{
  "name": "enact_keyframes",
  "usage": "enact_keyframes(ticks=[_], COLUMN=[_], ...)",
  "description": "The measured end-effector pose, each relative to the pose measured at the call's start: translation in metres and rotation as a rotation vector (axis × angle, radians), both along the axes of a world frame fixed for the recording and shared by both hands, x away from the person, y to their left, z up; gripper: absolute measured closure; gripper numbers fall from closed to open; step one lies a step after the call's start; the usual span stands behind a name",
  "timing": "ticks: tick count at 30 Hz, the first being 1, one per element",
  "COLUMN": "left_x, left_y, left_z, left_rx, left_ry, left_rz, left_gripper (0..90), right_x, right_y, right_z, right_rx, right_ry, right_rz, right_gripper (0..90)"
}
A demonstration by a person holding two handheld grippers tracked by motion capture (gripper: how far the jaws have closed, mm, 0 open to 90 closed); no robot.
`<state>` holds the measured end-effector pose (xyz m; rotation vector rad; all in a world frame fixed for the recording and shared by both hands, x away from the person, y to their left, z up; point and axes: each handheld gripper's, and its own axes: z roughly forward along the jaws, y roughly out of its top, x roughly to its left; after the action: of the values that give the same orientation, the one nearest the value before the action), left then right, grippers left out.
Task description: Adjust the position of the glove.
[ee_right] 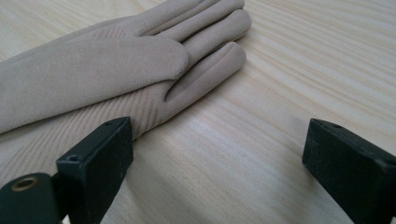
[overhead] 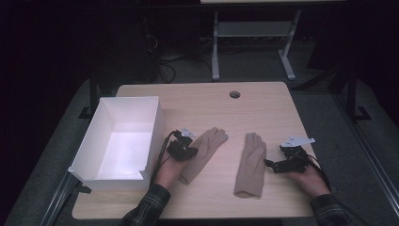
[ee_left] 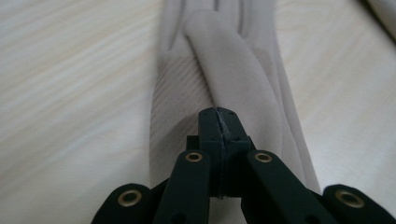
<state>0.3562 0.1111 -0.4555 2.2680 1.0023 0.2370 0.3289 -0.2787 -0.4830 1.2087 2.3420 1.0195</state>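
Two beige gloves lie flat on the wooden table [overhead: 263, 108], fingers pointing away from me. My left gripper [overhead: 190, 151] rests at the left glove [overhead: 207, 148], near its middle. In the left gripper view its jaws [ee_left: 219, 122] are pressed together right on top of that glove [ee_left: 233, 70], where the thumb folds across the palm; whether fabric is pinched is unclear. My right gripper [overhead: 270, 165] sits just right of the right glove [overhead: 251, 165]. Its jaws [ee_right: 217, 158] stand wide open, one jaw touching that glove's [ee_right: 93, 70] ribbed edge.
An open white box [overhead: 113, 182] stands at the table's left side, close to my left hand. A round cable hole [overhead: 234, 94] is near the far edge. Beyond the table a metal desk frame [overhead: 215, 47] stands on the floor.
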Motion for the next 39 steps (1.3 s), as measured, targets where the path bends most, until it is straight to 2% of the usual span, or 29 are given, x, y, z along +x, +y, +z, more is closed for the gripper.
enact_keyframes(ticks=[6, 8, 11, 16, 18, 20, 21, 22, 25, 28, 29, 30, 31, 39], left_x=[-0.012, -0.015, -0.016, -0.014, -0.011, -0.009, -0.007, -0.005, 0.0, 0.006, 0.006, 0.008, 0.009, 0.009], left_y=[-0.012, -0.016, -0.02, -0.015, -0.012, -0.009, -0.009, -0.007, -0.004, -0.001, -0.001, -0.002, -0.002, -0.007], left_z=[-0.002, -0.002, -0.002, 0.002, 0.004, 0.005, 0.004, 0.003, 0.003, -0.001, -0.001, -0.004, -0.005, -0.009], left_rx=[-0.02, -0.039, -0.034, -0.034, -0.035, -0.022, -0.027, -0.026, -0.046, -0.06, -0.06, -0.069, -0.065, -0.074], left_ry=[0.01, 0.016, 0.001, -0.018, -0.039, -0.063, -0.075, -0.087, -0.077, -0.058, -0.058, -0.05, -0.048, -0.029], left_rz=[-0.053, -0.06, -0.074, -0.065, -0.045, -0.028, -0.015, -0.015, 0.007, 0.007, 0.007, 0.01, 0.008, -0.005], left_gripper=[89.2, 88.7, 84.9, 75.2, 71.6, 65.7, 63.2, 60.9, 56.4, 53.7, 53.2, 52.9, 52.9, 55.3], right_x=[0.0, 0.0, 0.0, -0.001, -0.002, -0.003, -0.005, -0.008, -0.017, -0.023, -0.023, -0.025, -0.028, -0.028], right_y=[0.0, 0.0, 0.0, 0.001, 0.001, 0.002, 0.002, 0.002, -0.001, -0.001, -0.001, 0.0, 0.002, 0.011], right_z=[0.0, 0.0, 0.0, 0.0, 0.001, 0.006, 0.007, 0.01, 0.02, 0.023, 0.023, 0.021, 0.02, 0.018], right_rx=[0.0, -0.001, -0.001, -0.001, -0.006, -0.011, -0.019, -0.009, 0.023, 0.035, 0.035, 0.023, 0.023, 0.02], right_ry=[0.001, -0.001, 0.0, 0.001, 0.01, 0.027, 0.019, 0.026, 0.035, 0.063, 0.063, 0.08, 0.094, 0.121], right_rz=[0.0, 0.0, 0.001, -0.011, -0.014, -0.01, 0.0, -0.001, 0.021, 0.041, 0.041, 0.065, 0.064, 0.114], right_gripper=[8.3, 8.3, 8.3, 8.3, 10.4, 22.8, 27.0, 36.5, 67.1, 81.2, 81.2, 86.1, 87.2, 89.5])
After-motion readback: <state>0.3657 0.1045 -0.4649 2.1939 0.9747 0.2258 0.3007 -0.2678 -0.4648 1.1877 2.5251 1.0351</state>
